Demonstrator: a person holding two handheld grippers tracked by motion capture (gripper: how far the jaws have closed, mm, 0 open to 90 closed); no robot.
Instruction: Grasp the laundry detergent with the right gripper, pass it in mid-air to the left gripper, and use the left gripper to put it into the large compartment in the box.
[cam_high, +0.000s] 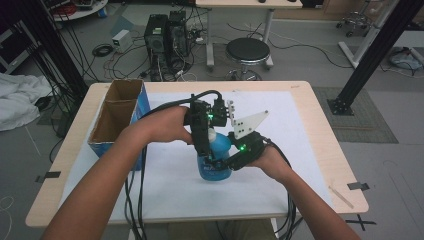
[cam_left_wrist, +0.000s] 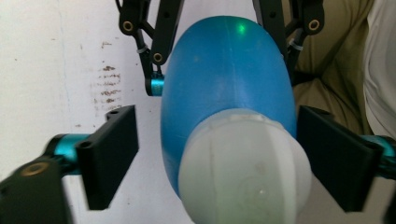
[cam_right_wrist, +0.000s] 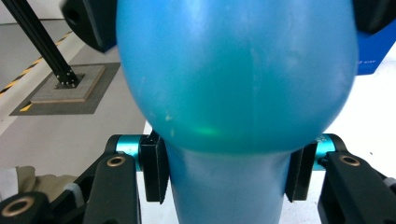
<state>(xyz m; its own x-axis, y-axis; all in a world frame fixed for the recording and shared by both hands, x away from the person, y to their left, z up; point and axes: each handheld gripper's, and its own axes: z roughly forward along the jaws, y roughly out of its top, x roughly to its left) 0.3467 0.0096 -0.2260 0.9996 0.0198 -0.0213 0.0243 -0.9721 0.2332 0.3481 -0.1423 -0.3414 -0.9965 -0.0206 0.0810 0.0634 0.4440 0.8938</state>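
A blue bottle (cam_high: 216, 161) with a white cap (cam_high: 212, 135) stands upright on the white sheet in the middle of the table. My left gripper (cam_high: 208, 148) comes down from above, its jaws open on either side of the cap (cam_left_wrist: 243, 172), with a small gap showing on one side. My right gripper (cam_high: 221, 164) reaches in from the right and is shut on the bottle's narrow waist (cam_right_wrist: 224, 186), below its wide shoulder (cam_right_wrist: 233, 70). The left gripper view looks down along the bottle (cam_left_wrist: 224, 79), with the right gripper's fingers (cam_left_wrist: 154, 51) farther off against it.
A cardboard box with blue sides (cam_high: 117, 112), open on top, stands at the table's left. A white sheet (cam_high: 165, 185) covers most of the wooden table (cam_high: 320, 145). Cables trail off the front edge. A stool (cam_high: 247, 52) and computer towers (cam_high: 165, 32) stand behind the table.
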